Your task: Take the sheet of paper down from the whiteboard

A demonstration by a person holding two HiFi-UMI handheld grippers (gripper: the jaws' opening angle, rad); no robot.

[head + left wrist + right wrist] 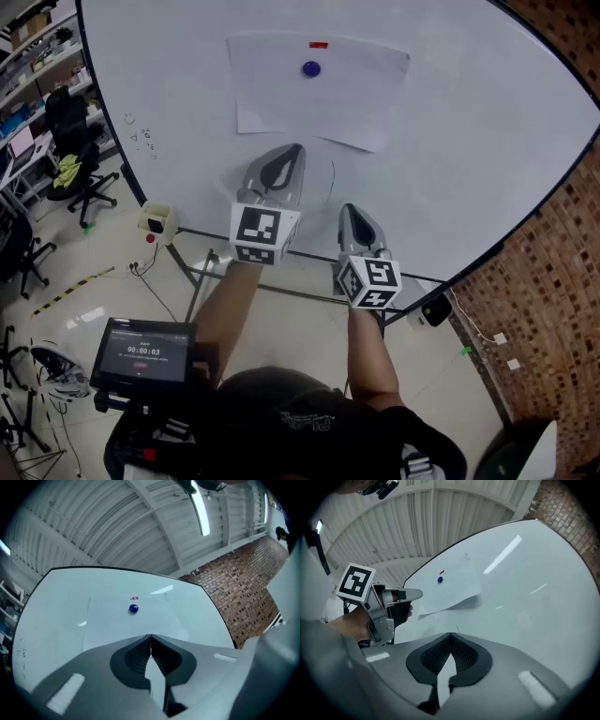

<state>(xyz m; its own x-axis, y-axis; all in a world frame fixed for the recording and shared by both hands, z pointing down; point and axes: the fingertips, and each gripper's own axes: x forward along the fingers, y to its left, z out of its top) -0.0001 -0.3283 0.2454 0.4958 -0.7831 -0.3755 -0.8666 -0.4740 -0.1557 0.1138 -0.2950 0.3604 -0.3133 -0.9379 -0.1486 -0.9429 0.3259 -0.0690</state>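
At mid-frame of the head view, the left gripper [284,157] points up at the board [487,122] with its jaws pressed together and nothing between them. Its own view shows the two pads meeting in a thin line. Just right of it and lower, the right gripper [348,212] is likewise closed and empty. Both tips lie below the paper [319,89], apart from it; whether either touches the board cannot be told. The paper hangs in the upper middle of the frame, held to the board by a blue magnet [310,68] near its top edge, with a small red mark [319,44] just above. In the right gripper view the paper's lower edge curls off the board. A brick wall [553,281] fills the right side, a lit screen [142,354] sits lower left, and a chair [75,169] stands at the left edge
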